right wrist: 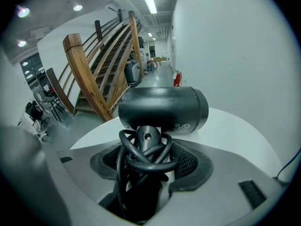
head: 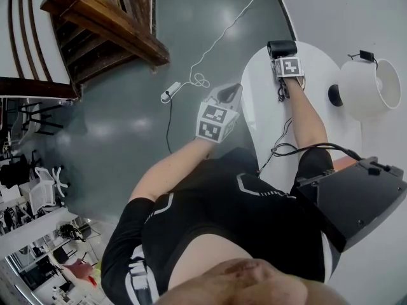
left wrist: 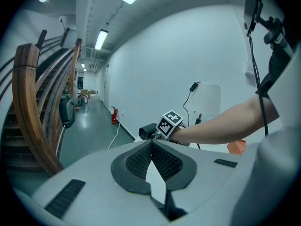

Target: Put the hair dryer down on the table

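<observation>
While the right gripper [right wrist: 149, 155] has the hair dryer [right wrist: 162, 109] between its jaws, which step is in hand? (Trainee)

Set-down, final approach. The jaws pinch the handle, with the black cord [right wrist: 141, 166] coiled round it. The barrel lies crosswise toward the far rim of the white round table [right wrist: 235, 140]. No view confirms contact between barrel and tabletop. (Instructor)

And the left gripper [left wrist: 151, 158]? (Trainee)

Idle. Its pads are pressed together at the tips with nothing between them. It is held beside the table's left edge, well apart from the dryer. As I judge it, it has no part in this step. (Instructor)

What does the next move call for? (Trainee)

Judged from here: lower until the barrel bears on the tabletop, then spread the jaws fully and withdraw along the line of the handle. Caution: the cord loops sit across the pads and may drag the dryer on withdrawal. Place the dryer well inboard of the rim. (Instructor)
</observation>
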